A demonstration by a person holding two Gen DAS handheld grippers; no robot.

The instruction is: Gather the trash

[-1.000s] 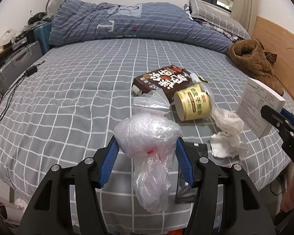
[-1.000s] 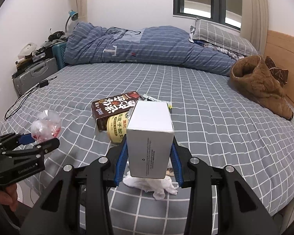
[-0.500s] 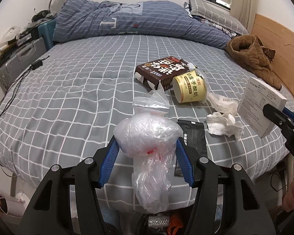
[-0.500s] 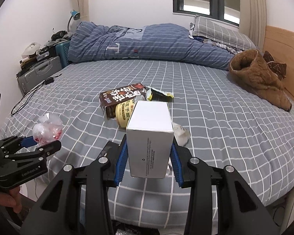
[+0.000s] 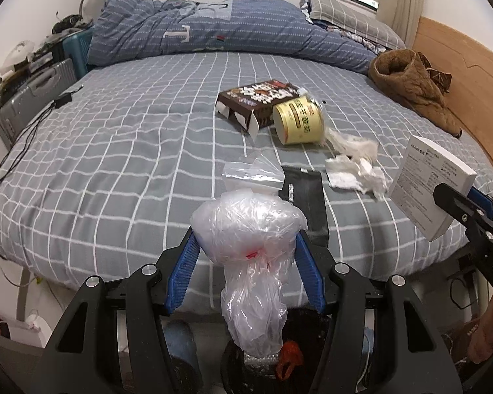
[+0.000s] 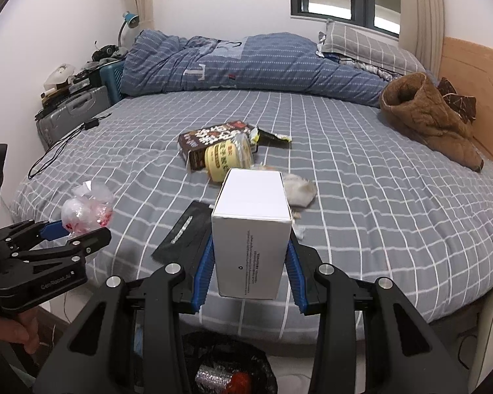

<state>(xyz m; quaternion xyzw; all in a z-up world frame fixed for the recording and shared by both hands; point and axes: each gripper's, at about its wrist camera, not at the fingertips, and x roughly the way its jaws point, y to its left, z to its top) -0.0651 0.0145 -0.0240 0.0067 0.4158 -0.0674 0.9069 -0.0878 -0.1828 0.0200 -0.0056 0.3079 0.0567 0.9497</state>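
My left gripper (image 5: 246, 249) is shut on a crumpled clear plastic bag (image 5: 249, 239) that hangs down between its fingers, held past the bed's near edge above a black-lined trash bin (image 5: 299, 325). My right gripper (image 6: 249, 256) is shut on a white cardboard box (image 6: 251, 229), also over the bin (image 6: 220, 361). On the bed lie a brown snack box (image 5: 256, 103), a yellow cup (image 5: 297, 120), white tissues (image 5: 355, 170), a black packet (image 5: 304, 197) and a clear plastic wrapper (image 5: 253, 172).
A grey checked bed (image 5: 115, 138) fills the view, with a blue duvet (image 5: 230, 26) at the back and a brown coat (image 5: 410, 85) by the wooden headboard. A grey suitcase (image 5: 29, 95) and a black cable (image 5: 26, 138) are at the left.
Both grippers have drawn back from the bed with their loads. The bed's near edge and the trash bin below have come into view.
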